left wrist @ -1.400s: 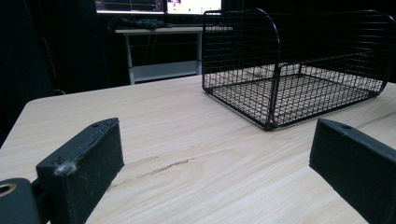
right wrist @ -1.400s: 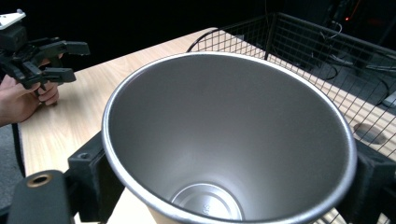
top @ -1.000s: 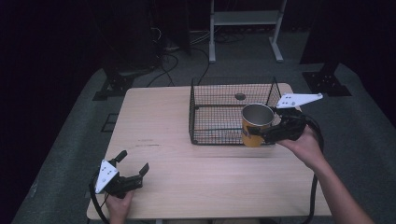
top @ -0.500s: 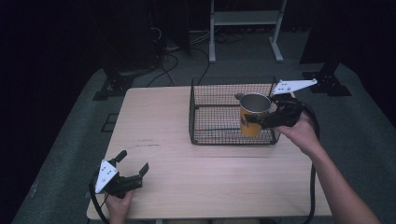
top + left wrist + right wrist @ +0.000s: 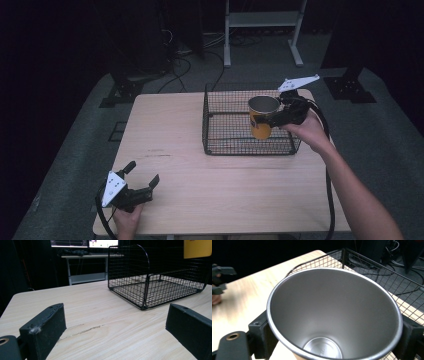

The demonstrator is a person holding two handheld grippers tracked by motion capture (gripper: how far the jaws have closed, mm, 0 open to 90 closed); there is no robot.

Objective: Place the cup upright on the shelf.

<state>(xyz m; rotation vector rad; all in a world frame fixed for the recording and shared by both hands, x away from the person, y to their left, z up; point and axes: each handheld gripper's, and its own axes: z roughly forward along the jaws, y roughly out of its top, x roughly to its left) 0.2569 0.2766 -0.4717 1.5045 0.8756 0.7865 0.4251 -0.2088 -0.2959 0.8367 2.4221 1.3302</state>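
A yellow cup [image 5: 262,119] with a steel inside hangs upright over the black wire basket [image 5: 225,145], held above its floor. My right gripper [image 5: 276,118] is shut on the cup from the right side. In the right gripper view the cup's empty steel bowl [image 5: 334,315] sits between the two black jaws, with the basket [image 5: 372,270] below and behind it. My left gripper [image 5: 141,178] rests open near the table's front left corner, nothing between its jaws. In the left gripper view the basket [image 5: 155,287] stands ahead on the right, and the cup's yellow bottom [image 5: 197,248] shows at the top right.
The wooden table [image 5: 170,130] carries the basket on its right half. Behind the table stand a white shelf frame [image 5: 262,20], cables and dark stand legs on a grey floor. A crack in the wood [image 5: 82,330] lies just ahead of the left gripper.
My right gripper has carried the cup leftward and farther in over the basket. The left gripper has stayed where it was.
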